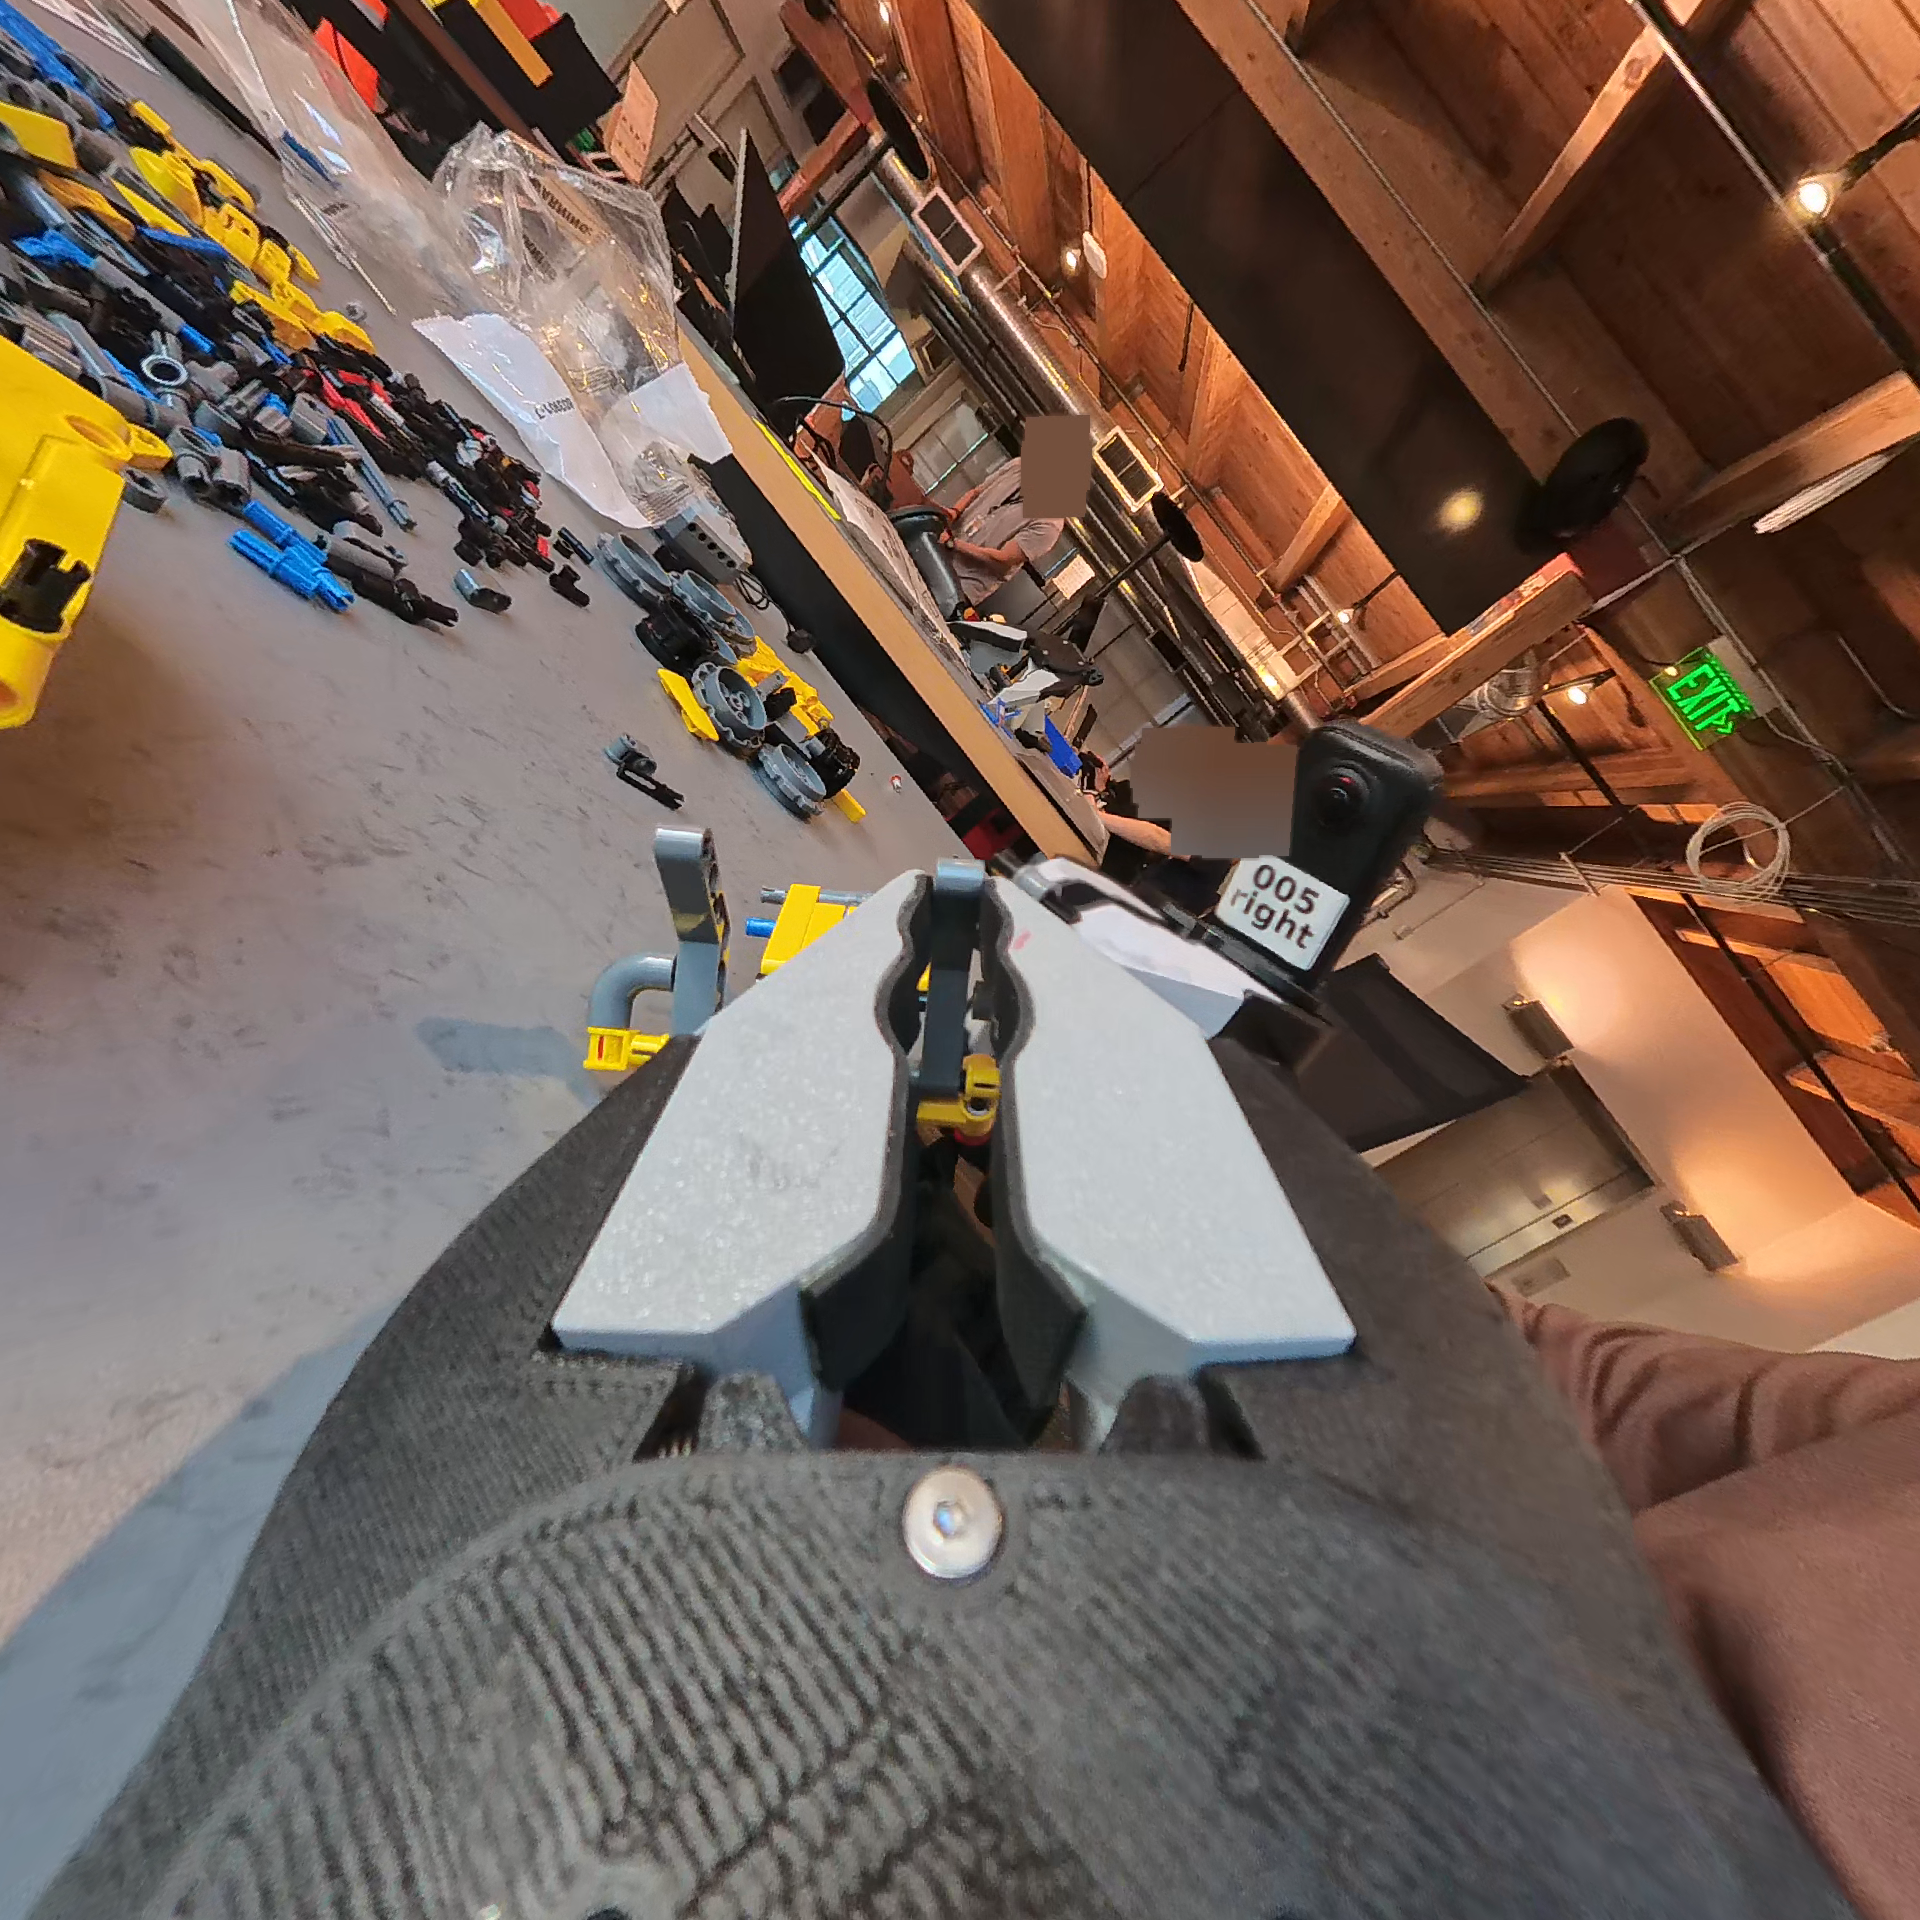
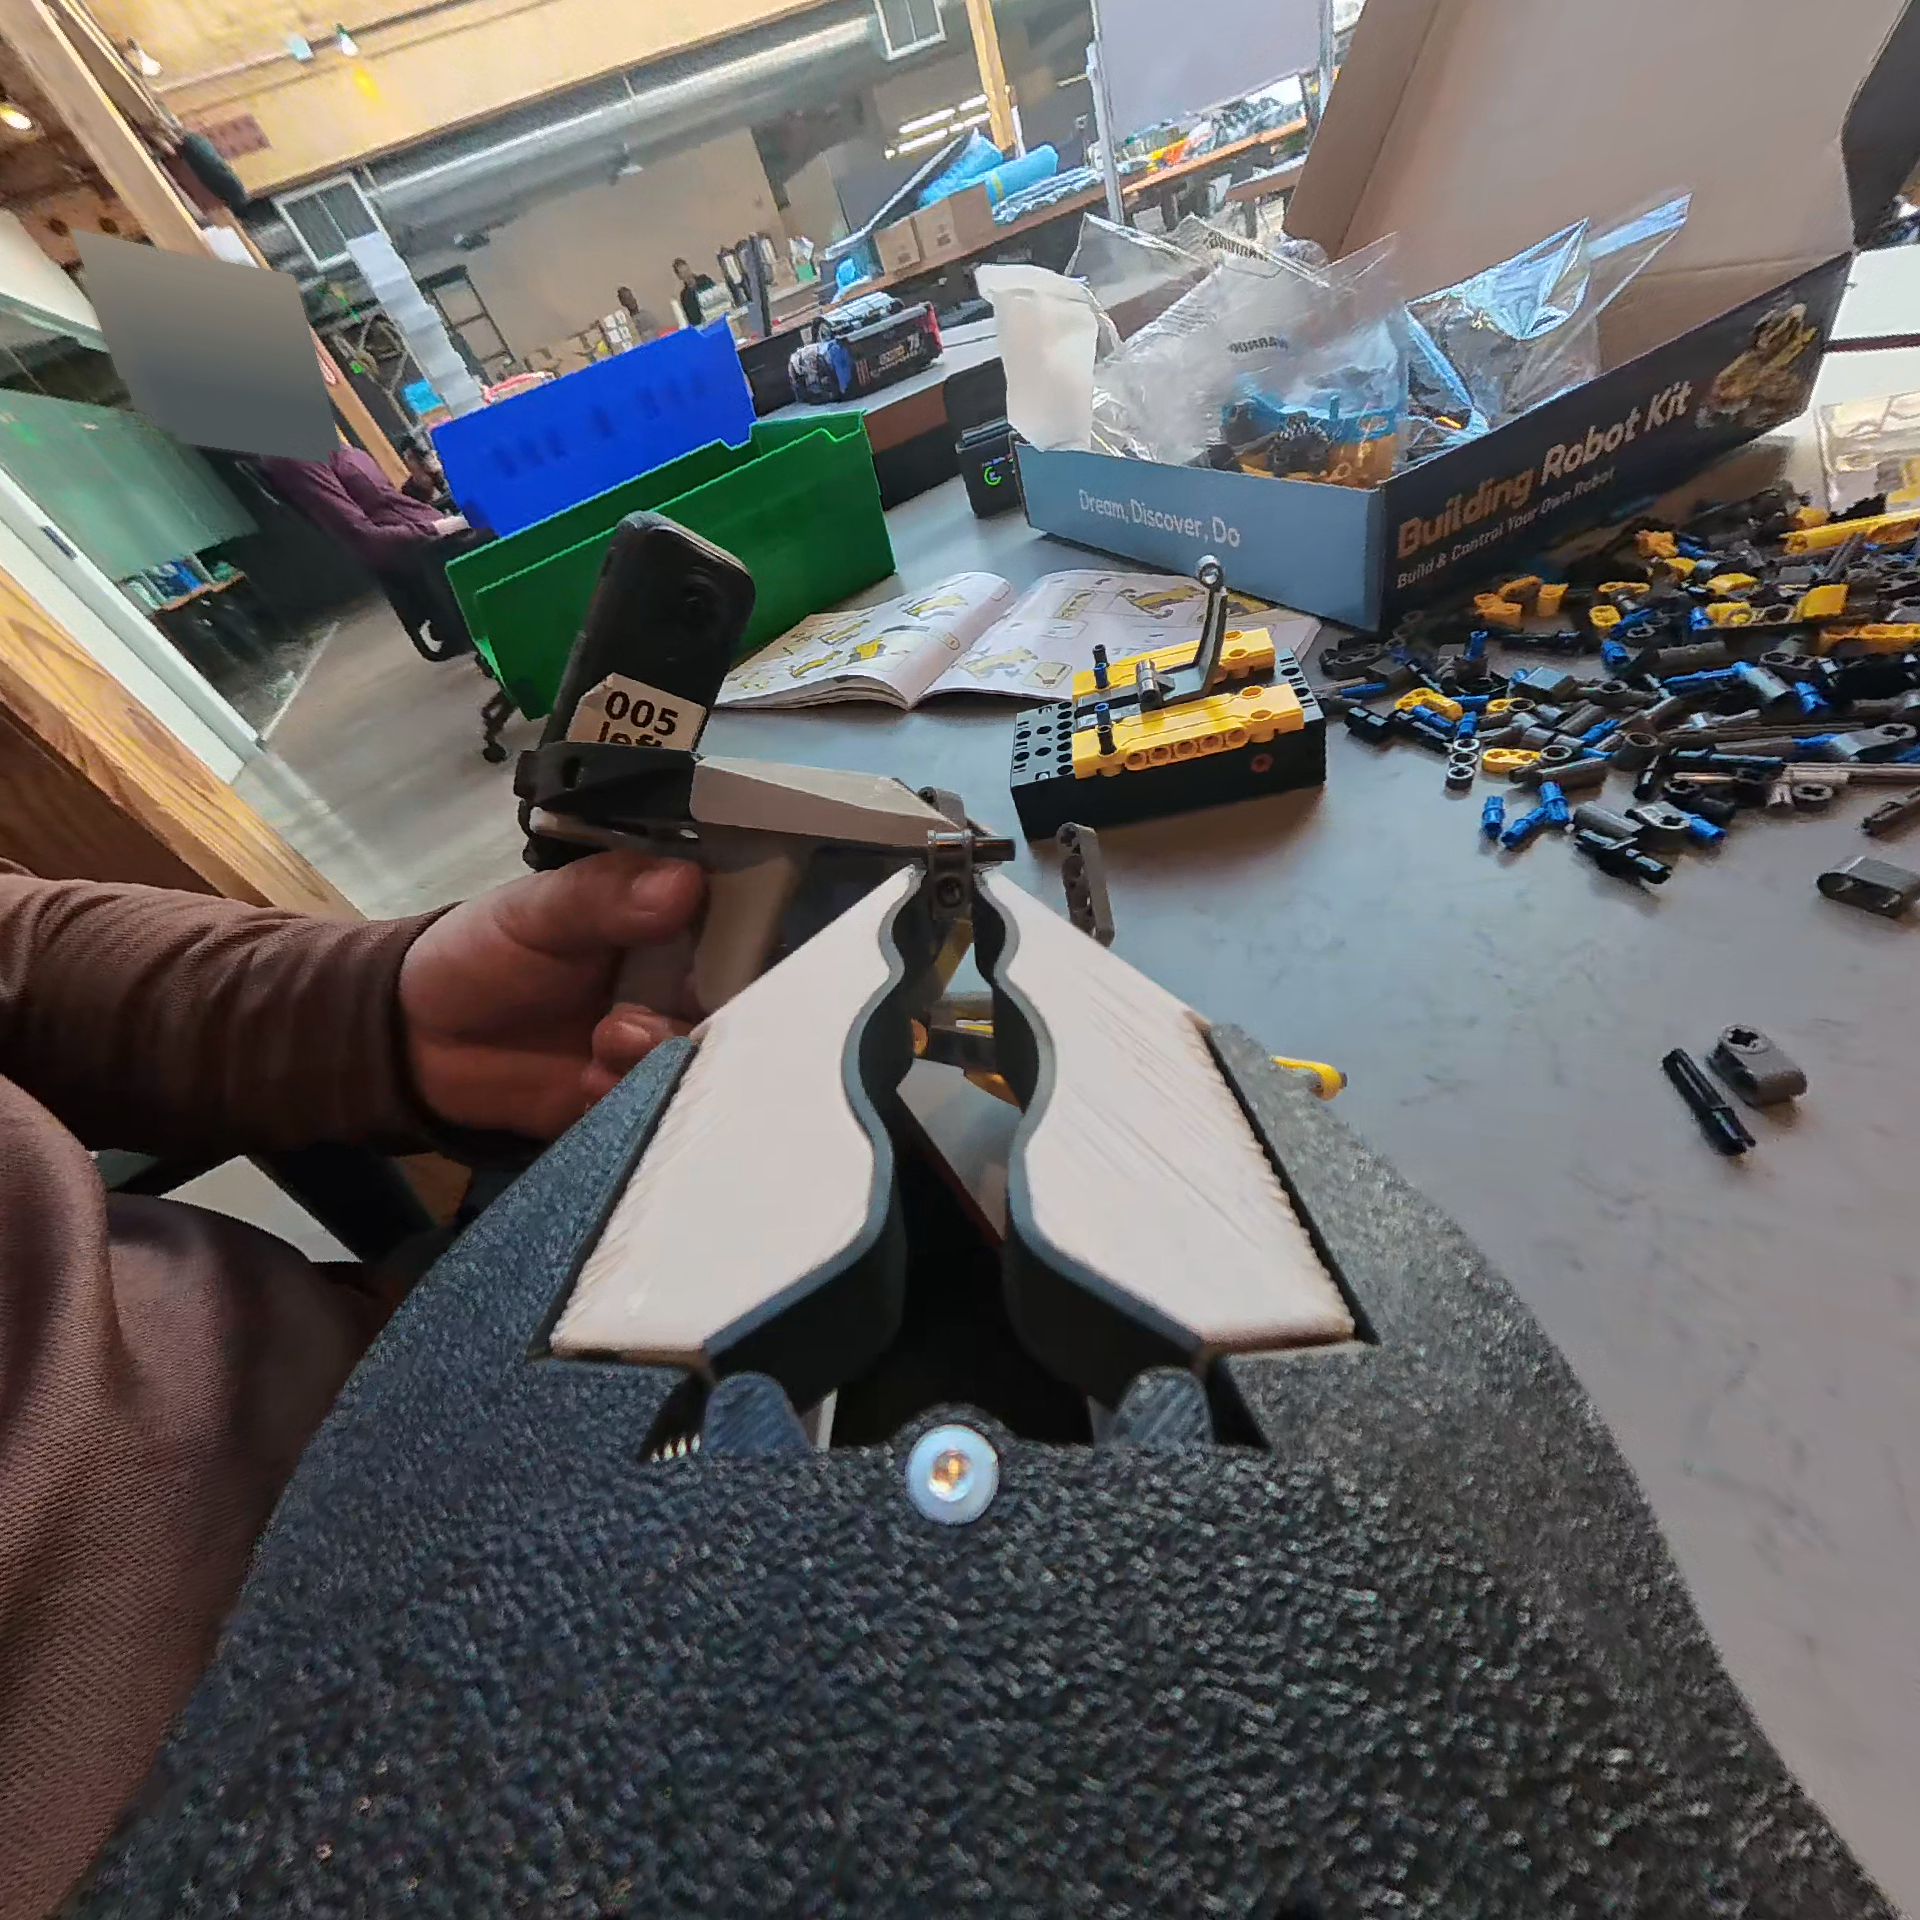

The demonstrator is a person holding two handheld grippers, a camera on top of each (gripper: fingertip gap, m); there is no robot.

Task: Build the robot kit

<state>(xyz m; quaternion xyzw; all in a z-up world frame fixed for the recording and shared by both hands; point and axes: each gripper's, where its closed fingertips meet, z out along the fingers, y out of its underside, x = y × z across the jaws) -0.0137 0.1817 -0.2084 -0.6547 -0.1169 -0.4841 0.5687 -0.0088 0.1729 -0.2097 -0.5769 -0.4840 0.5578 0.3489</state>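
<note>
In the left wrist view my left gripper (image 1: 951, 894) is shut on a thin dark grey beam (image 1: 948, 987) with a small yellow connector (image 1: 964, 1101) at its near end, held above the grey table (image 1: 312, 831). The right gripper's body (image 1: 1351, 810) shows just beyond, to the right. In the right wrist view my right gripper (image 2: 951, 888) is shut on a small dark grey piece (image 2: 948, 902) of the same little assembly. The left gripper (image 2: 971, 844), held by a hand (image 2: 540, 966), meets it tip to tip from the left.
A black and yellow block assembly (image 2: 1164, 748), an open instruction booklet (image 2: 935, 634) and an open kit box (image 2: 1455, 499) with plastic bags lie behind. A pile of loose parts (image 2: 1662, 686) spreads right. A grey connector (image 2: 1756, 1070) and black pin (image 2: 1704, 1101) lie apart. Green bin (image 2: 707, 540) at far left. Left and right tips are no more than a few centimetres apart.
</note>
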